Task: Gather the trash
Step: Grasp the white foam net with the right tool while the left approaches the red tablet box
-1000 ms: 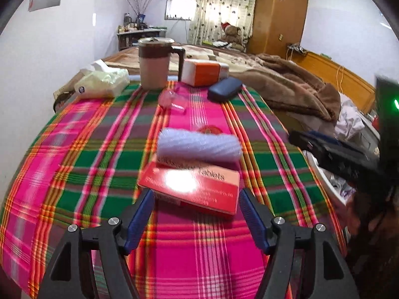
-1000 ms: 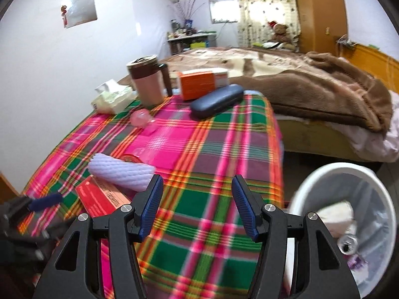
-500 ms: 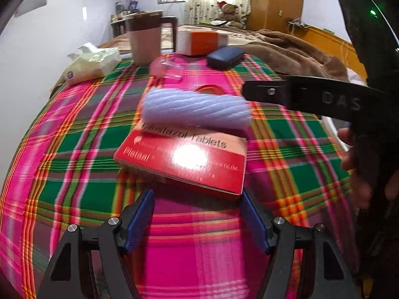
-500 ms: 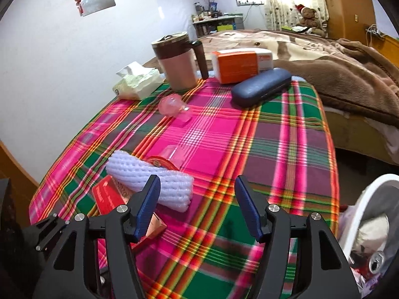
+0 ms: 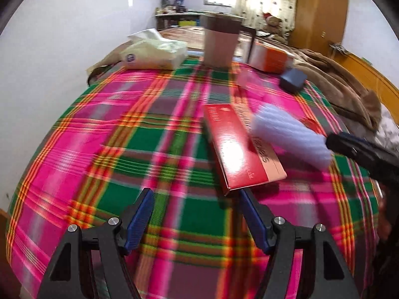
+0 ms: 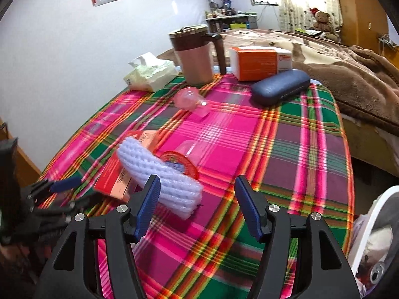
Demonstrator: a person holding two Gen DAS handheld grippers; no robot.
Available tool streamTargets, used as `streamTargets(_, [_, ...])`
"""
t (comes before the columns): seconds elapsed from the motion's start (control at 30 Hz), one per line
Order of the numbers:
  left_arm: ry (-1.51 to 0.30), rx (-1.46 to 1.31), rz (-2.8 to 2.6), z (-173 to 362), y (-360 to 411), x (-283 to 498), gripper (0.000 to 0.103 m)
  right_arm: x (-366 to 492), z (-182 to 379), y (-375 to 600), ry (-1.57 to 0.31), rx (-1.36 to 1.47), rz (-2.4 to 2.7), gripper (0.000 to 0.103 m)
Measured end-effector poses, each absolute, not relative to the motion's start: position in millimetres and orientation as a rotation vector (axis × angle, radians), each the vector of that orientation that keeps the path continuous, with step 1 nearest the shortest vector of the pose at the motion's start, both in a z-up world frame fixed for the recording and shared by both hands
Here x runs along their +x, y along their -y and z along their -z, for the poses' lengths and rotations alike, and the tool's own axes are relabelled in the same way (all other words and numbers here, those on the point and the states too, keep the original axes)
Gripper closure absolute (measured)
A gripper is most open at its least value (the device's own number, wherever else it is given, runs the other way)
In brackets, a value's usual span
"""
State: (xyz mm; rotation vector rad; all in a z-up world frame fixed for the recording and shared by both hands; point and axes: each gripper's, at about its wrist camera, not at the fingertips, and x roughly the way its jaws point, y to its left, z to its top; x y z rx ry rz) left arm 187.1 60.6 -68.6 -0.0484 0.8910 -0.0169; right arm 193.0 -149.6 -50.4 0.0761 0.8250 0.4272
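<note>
A red tablet box [image 5: 239, 144] lies on the plaid tablecloth [image 5: 154, 164], with a white foam net sleeve [image 5: 289, 134] resting across its far side. My left gripper [image 5: 197, 211] is open just short of the box's near corner, nothing between its pads. In the right wrist view the foam sleeve [image 6: 159, 177] lies beside the left pad of my open right gripper [image 6: 199, 199], over the red box [image 6: 112, 177] and a red-rimmed lid [image 6: 179, 162]. The left gripper [image 6: 79, 190] comes in from the left.
At the table's far end stand a brown mug [image 6: 194, 54], a tissue pack [image 6: 149, 72], an orange box [image 6: 259, 62] and a blue glasses case [image 6: 279, 87]. A clear pink plastic piece [image 6: 189, 98] lies mid-table. A white bin [image 6: 374, 224] holding trash stands low right. A bed lies beyond.
My left gripper swung left and lower, so the red box now sits right of centre. My right gripper moved left, from beside the bin to next to the foam sleeve.
</note>
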Motion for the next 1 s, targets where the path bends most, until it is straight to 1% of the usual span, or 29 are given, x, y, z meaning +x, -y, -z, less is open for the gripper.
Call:
streamTargets(0.2, [-0.858,-0.108,0.002,62,-74,196,0.033,192,53,139,-0.814,0.039,-0.474,0.04])
streamTargets(0.3, [-0.837,-0.128,0.041,58,-71,196,0.033,195,56,131,-0.822,0.001,-0.48,0.04])
streamTargets(0.47, [-0.853,-0.134,0.094,59,-59,204,0.033,197,61,127,-0.844,-0.026,-0.465,0.04])
streamTargets(0.53, [-0.857,-0.133,0.096,60,-56,207,0.033,196,61,128,-0.841,-0.025,-0.455,0.046])
streamTargets(0.57, [-0.858,-0.134,0.097,60,-55,209,0.033,195,61,129,-0.841,-0.026,-0.45,0.056])
streamTargets(0.6, [-0.856,-0.131,0.105,59,-52,210,0.033,196,61,129,-0.843,-0.03,-0.438,0.061])
streamTargets(0.63, [-0.856,-0.123,0.112,59,-51,211,0.033,196,62,130,-0.846,-0.031,-0.432,0.063])
streamTargets(0.7, [-0.858,-0.114,0.117,59,-48,212,0.033,196,63,131,-0.849,-0.024,-0.433,0.072])
streamTargets(0.73, [-0.859,-0.115,0.121,60,-47,213,0.033,196,62,132,-0.846,-0.019,-0.43,0.073])
streamTargets(0.8, [-0.857,-0.118,0.121,59,-46,215,0.033,195,62,134,-0.839,-0.009,-0.429,0.083])
streamTargets(0.87, [-0.857,-0.117,0.121,59,-46,216,0.033,195,61,135,-0.834,0.004,-0.433,0.087])
streamTargets(0.9, [-0.859,-0.118,0.122,60,-45,218,0.033,195,61,136,-0.831,0.01,-0.435,0.092])
streamTargets(1.0, [-0.862,-0.124,0.116,60,-44,220,0.033,194,59,141,-0.816,0.028,-0.415,0.094])
